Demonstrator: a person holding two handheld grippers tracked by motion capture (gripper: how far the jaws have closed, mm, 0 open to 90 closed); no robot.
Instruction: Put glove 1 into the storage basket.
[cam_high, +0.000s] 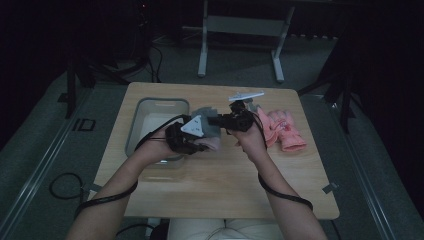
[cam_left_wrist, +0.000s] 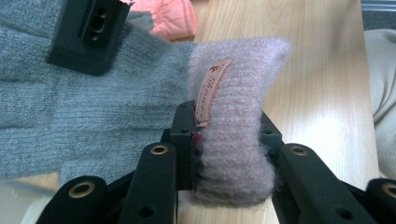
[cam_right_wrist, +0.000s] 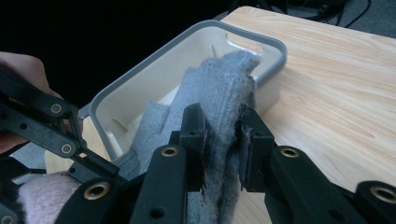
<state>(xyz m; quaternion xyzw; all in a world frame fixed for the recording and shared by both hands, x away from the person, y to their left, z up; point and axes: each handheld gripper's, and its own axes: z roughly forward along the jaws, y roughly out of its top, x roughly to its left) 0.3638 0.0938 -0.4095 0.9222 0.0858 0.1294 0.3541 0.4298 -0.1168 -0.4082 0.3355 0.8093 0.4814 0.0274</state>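
Note:
A grey knit glove (cam_left_wrist: 79, 112) with a fuzzy pink cuff (cam_left_wrist: 238, 130) is stretched between both grippers above the table. My left gripper (cam_left_wrist: 229, 140) is shut on the pink cuff, beside its small sewn label (cam_left_wrist: 211, 91). My right gripper (cam_right_wrist: 223, 140) is shut on the grey finger end of the glove (cam_right_wrist: 219, 98). In the high view the left gripper (cam_high: 192, 134) and the right gripper (cam_high: 235, 120) sit close together at the table's middle, with the glove (cam_high: 209, 116) between them.
A grey-rimmed white bin (cam_high: 142, 107) stands on the wooden table (cam_high: 220, 190) just left of the grippers; its rim (cam_right_wrist: 187, 37) lies right behind the glove. A pair of pink gloves (cam_high: 285, 131) lies at the right. A table frame (cam_high: 240, 30) stands beyond.

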